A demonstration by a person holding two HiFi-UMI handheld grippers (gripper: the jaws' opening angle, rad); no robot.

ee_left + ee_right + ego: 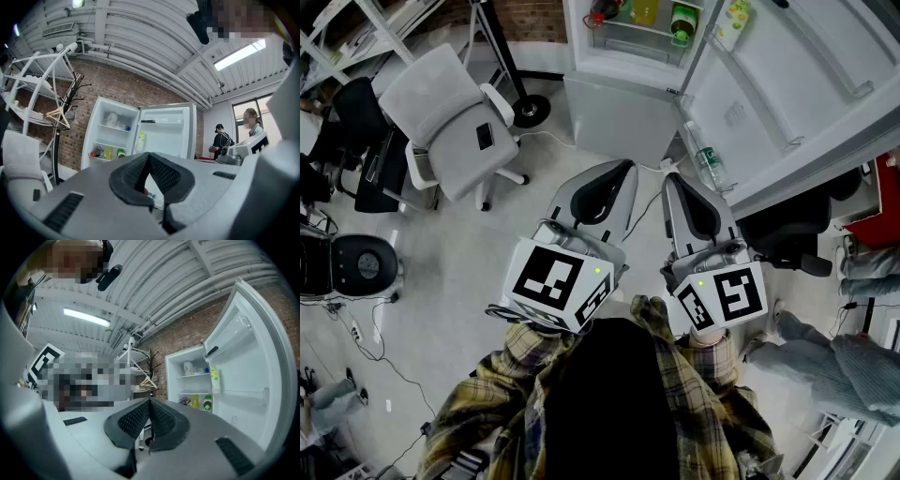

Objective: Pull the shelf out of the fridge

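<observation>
The white fridge (619, 103) stands open ahead of me, its door (787, 84) swung out to the right. Inside, a white shelf (642, 33) carries a red item, a yellow container and a green one; it shows too in the left gripper view (108, 144) and the right gripper view (192, 393). A higher shelf (115, 128) holds a white bag. My left gripper (623, 167) and right gripper (672, 178) are held side by side near my chest, well short of the fridge. Both are shut with nothing between the pads, as their own views confirm (150, 154) (150, 401).
A grey office chair (455, 117) stands on the floor to the left of the fridge. A coat rack (61, 112) rises by the brick wall. Bottles sit in the door's lower rack (708, 164). People stand at the right (221, 140); someone's legs (853, 356) are near.
</observation>
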